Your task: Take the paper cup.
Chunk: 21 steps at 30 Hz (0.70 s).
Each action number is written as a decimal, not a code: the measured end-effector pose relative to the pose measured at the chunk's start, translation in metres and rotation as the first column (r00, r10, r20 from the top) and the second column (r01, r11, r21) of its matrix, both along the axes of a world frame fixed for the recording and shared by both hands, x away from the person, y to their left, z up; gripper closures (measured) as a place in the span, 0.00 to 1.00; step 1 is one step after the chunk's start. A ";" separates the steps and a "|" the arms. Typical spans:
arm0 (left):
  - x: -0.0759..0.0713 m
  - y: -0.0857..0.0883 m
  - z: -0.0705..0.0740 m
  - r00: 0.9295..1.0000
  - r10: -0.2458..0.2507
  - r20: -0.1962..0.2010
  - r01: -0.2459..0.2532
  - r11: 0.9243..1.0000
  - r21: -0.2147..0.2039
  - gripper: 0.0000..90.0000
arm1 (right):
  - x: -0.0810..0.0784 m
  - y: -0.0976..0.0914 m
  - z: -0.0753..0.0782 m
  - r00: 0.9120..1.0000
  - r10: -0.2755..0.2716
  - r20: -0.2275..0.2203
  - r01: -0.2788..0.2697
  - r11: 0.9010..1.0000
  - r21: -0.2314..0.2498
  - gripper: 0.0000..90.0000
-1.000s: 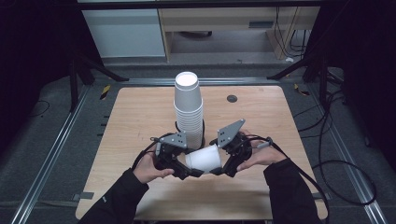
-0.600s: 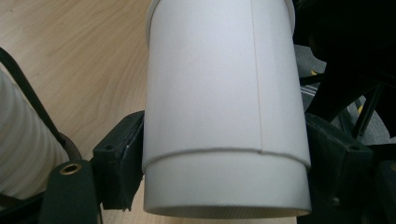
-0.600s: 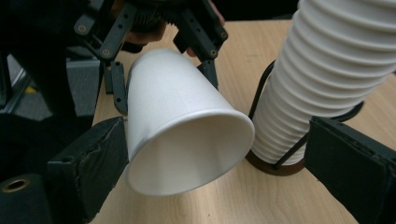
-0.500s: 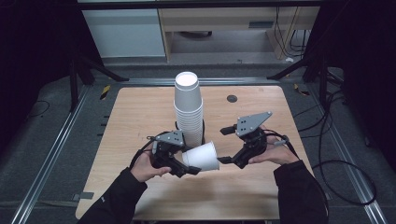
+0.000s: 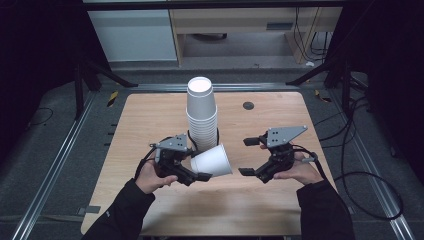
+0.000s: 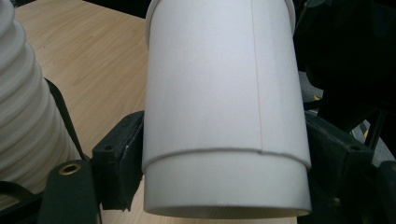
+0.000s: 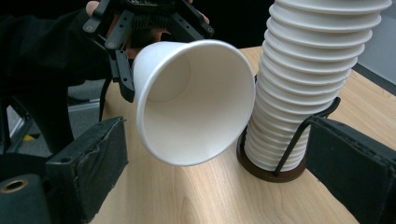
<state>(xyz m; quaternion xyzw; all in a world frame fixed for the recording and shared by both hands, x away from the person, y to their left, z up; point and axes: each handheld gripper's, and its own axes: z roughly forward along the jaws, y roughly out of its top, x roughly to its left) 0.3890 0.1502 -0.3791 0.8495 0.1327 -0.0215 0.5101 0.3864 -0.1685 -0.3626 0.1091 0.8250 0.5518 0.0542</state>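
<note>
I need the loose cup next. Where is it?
The single cup lies sideways in the left gripper, just in front of the cup stack, centre of the high view.

We saw a single white paper cup [image 5: 212, 161] lying on its side above the wooden table [image 5: 150, 120], its open mouth turned right and its narrower base to the left. It was plain, smooth-walled, with a rolled rim and an empty interior [image 7: 196, 100]; a seam ran down its wall [image 6: 224, 93]. Just behind it, on the far side, stood a tall upright stack of nested white cups [image 5: 201, 112], seated in a dark wire holder [image 7: 280, 163] near the table's middle.
</note>
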 end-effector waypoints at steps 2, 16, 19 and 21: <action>0.000 0.001 0.001 1.000 0.002 0.006 -0.002 1.000 -0.005 0.24 | 0.000 0.000 -0.001 1.000 -0.002 -0.004 0.002 1.000 0.003 0.07; -0.003 -0.001 0.005 1.000 -0.011 0.025 0.012 0.999 -0.034 0.24 | -0.004 0.004 -0.014 0.998 0.037 -0.050 -0.031 0.993 0.117 0.09; -0.003 -0.002 0.004 1.000 -0.013 0.023 0.014 0.999 -0.038 0.24 | -0.004 0.007 -0.016 0.997 0.044 -0.062 -0.037 0.993 0.110 0.08; -0.004 -0.003 0.003 1.000 -0.019 0.025 0.019 0.999 -0.039 0.24 | -0.003 0.008 -0.017 0.997 0.049 -0.068 -0.041 0.993 0.106 0.08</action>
